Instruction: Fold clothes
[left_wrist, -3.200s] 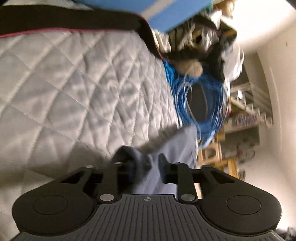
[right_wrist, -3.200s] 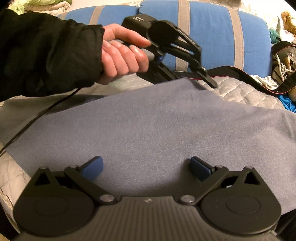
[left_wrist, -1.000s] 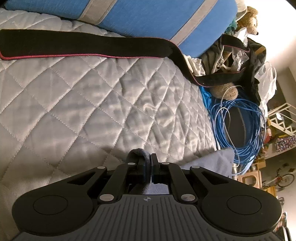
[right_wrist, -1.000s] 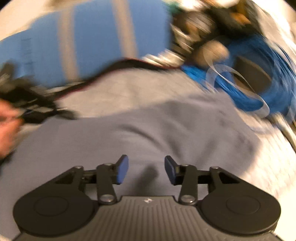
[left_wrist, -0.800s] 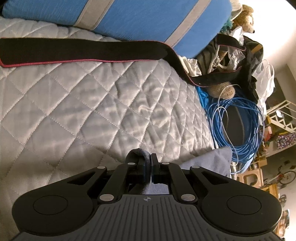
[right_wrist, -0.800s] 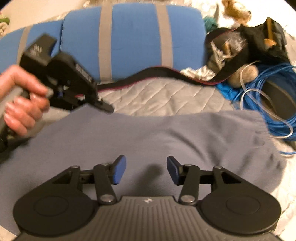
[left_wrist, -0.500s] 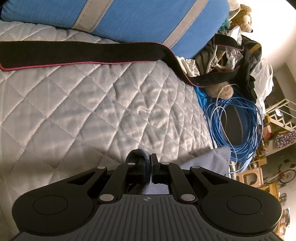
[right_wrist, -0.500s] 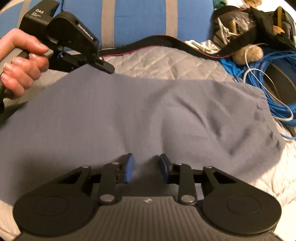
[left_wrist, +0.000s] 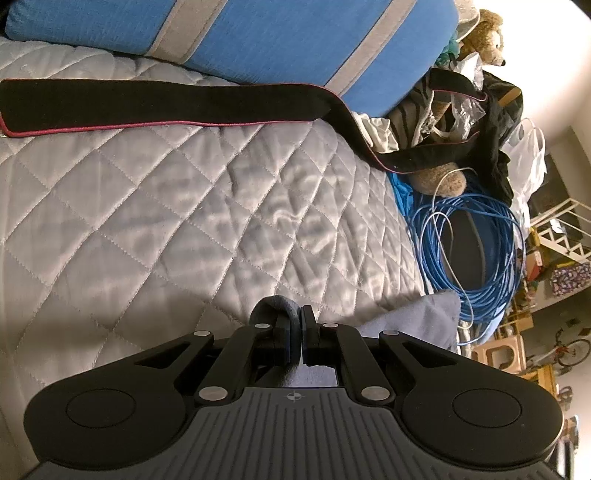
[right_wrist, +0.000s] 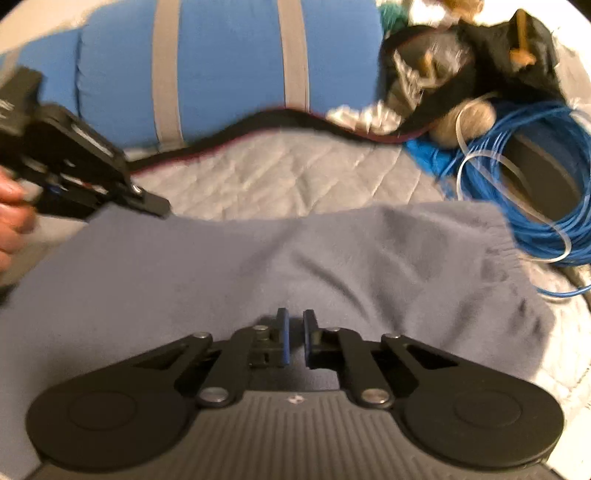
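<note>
1. right now the grey-blue garment (right_wrist: 258, 269) lies spread flat across the quilted grey bedspread (left_wrist: 155, 221), its ribbed hem to the right, close to the bed's right edge.
2. the left gripper (left_wrist: 294, 334) has its jaws pressed together on a fold of the garment (left_wrist: 275, 306); the cloth bulges up in a small hump just past the fingertips.
3. in the right wrist view the left gripper (right_wrist: 147, 201) shows at the far left corner of the garment, held by a hand (right_wrist: 11, 221) at the picture's left edge.
4. the right gripper (right_wrist: 294, 341) sits at the near edge of the garment, roughly at its middle, and its jaws have come down to a narrow slit. cloth lies beneath and around the fingertips, but i cannot tell whether any of it is pinched between the pads; that view is blurred.
5. beyond the garment, a long black strap with a red edge (left_wrist: 166, 105) runs across the far side of the bed, from the left to the clutter on the right.
6. behind the strap a blue cushion with grey stripes (left_wrist: 258, 40) lies along the far edge.
7. a coil of blue cable (left_wrist: 480, 251) lies on the right, just past the garment's hem, with a thin pale loop of cord across it.
8. a brown teddy bear (left_wrist: 484, 26) sits at the far right, above a dark heap of bags and cloth.
</note>
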